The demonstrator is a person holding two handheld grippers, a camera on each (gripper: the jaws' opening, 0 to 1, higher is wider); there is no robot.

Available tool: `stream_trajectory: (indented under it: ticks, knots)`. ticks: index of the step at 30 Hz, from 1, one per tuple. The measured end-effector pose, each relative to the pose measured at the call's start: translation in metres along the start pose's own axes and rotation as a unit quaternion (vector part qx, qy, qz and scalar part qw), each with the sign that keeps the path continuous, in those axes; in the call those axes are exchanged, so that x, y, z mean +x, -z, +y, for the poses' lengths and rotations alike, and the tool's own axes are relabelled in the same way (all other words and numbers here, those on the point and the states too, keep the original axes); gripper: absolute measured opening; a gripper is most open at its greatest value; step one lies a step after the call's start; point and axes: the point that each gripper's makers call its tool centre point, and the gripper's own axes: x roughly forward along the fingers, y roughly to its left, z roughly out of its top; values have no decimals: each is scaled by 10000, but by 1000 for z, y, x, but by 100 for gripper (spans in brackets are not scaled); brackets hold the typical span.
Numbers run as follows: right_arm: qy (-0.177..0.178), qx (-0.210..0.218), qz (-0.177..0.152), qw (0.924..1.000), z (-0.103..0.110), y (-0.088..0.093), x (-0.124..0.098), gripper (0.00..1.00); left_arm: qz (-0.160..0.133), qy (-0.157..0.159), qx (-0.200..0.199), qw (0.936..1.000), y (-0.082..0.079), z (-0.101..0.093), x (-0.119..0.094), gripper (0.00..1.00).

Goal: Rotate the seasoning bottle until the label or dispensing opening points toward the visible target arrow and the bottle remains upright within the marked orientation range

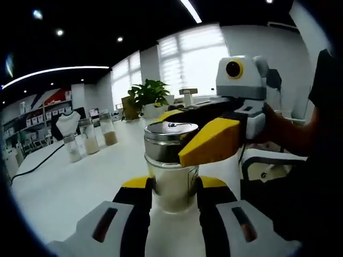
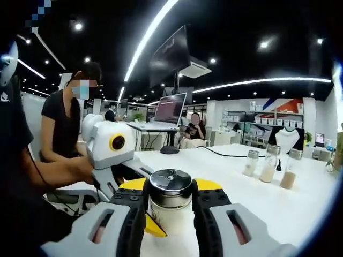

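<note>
Seasoning bottle [image 1: 171, 171] between left hand-held gripper [image 1: 174, 188] jaws

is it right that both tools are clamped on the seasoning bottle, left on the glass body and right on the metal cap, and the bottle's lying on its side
Not quite. The left gripper view shows the seasoning bottle standing upright on the white table. The left tool is on the glass body, the right tool on the cap.

My left gripper [image 1: 172, 194], grey shells, black jaws, yellow tips, my right gripper [image 2: 169, 199] alike, black sleeve [image 2: 13, 134].
</note>
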Motion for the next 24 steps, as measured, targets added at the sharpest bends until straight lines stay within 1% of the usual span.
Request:
stream_trajectory:
  ticks: [1,2,5,8,10,12,13,14,17,19,20,23,24]
  knots:
    - [23,-149,40,9999,0,1,0,30,2,-13,28,10000,0,1,0,35]
    - [19,-149,32,9999,0,2,1,30,9,-20,24,10000,0,1,0,35]
    - [22,13,28,10000,-1,2,2,30,-11,-42,-35,10000,-1,1,0,35]
    - [152,126,83,9998,-3,2,3,29,-15,-102,-45,9999,-1,2,2,35]
    - [252,38,151,9996,-5,3,3,29,-37,-161,-18,9999,-1,4,3,35]
    - [338,30,130,9993,-8,1,5,29,-186,-224,-146,9995,-4,6,5,35]
    - [372,93,134,9992,-10,1,5,29,-255,-263,-266,9990,-4,8,6,35]
    - [387,123,117,9991,-13,0,6,29,-321,-319,-266,9986,-6,9,7,36]
    - [481,414,-18,9980,-23,-4,8,29,-452,-627,-152,9969,-11,17,8,36]
    - [466,556,-122,9973,-28,-9,9,29,-502,-712,-217,9960,-12,19,10,42]
    - [479,573,-144,9971,-30,-11,10,29,-505,-759,-343,9952,-11,20,12,45]
    - [520,556,-126,9970,-37,-13,18,29,-469,-821,-434,9946,-6,24,14,55]
    - [542,537,-96,9970,-38,-12,20,29,-392,-952,-430,9938,-2,29,13,60]
